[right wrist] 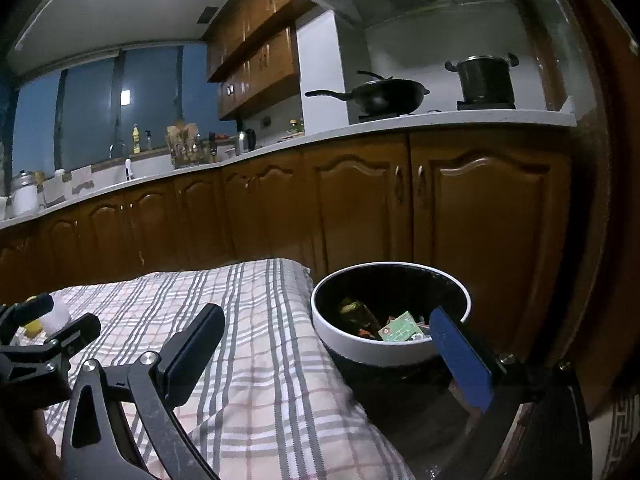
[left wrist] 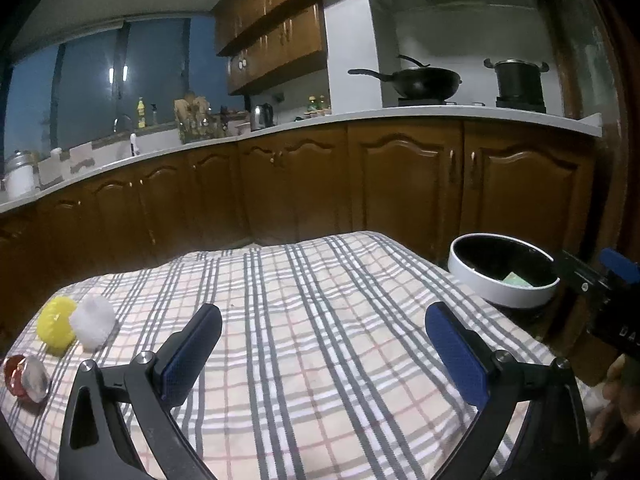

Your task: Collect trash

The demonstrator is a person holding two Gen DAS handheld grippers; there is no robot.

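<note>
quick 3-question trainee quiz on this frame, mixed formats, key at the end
1. True or false: the left gripper has something between its fingers.
2. Multiple choice: the yellow ball sits A) inside the bin, B) on the checked cloth touching the white ball, C) on the kitchen counter.
3. Short answer: where does the white-rimmed bin stand relative to the cloth-covered table, and what shows inside it?

Key:
1. False; its jaws are wide open over bare cloth.
2. B
3. Just off the table's right edge, lower than the top; a green carton and other scraps lie inside.
</note>
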